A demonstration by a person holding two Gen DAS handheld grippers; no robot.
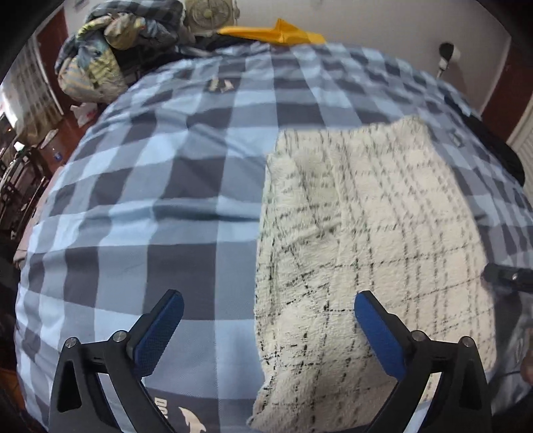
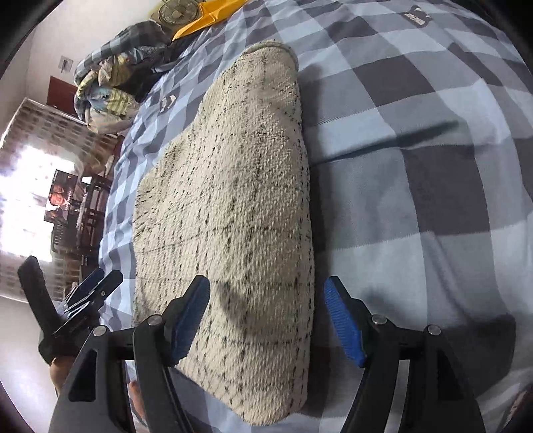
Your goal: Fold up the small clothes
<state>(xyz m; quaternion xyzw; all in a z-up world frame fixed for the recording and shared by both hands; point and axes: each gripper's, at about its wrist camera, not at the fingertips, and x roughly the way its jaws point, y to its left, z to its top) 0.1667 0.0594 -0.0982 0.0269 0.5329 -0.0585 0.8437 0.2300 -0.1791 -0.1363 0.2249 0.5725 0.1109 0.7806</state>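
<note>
Left gripper (image 1: pixel 269 328): pointed steeply down at the bed, fingers spread wide, nothing between the blue pads (image 1: pixel 160 333). Its left finger sits over the checked bed cover (image 1: pixel 160 186); its right finger sits over the near left part of the garment. From this view it cannot be told whether the tips touch the fabric.

Right gripper (image 2: pixel 266 316): also pitched down. Fingers apart, straddling the near right edge of the garment; the left finger is over the fleece and the right finger over the cover just beside the edge. The pads do not press on the cloth. A dark shadow of the left finger falls on the fleece.

Task item: a cream fleece garment (image 2: pixel 233 200) with thin black grid lines, lying flat as a long folded slab on the blue-and-grey checked cover. In the left wrist view it fills the right half of the frame (image 1: pixel 366 216). The right gripper's tip shows at that view's right edge; the left gripper shows at the lower left of the right wrist view (image 2: pixel 83 296).

No containers in view. A heap of bedding and clothes (image 1: pixel 110 56) is piled at the far corner of the bed, with a yellow cloth (image 1: pixel 279 33) and a round fan (image 1: pixel 206 13) beside it.
</note>
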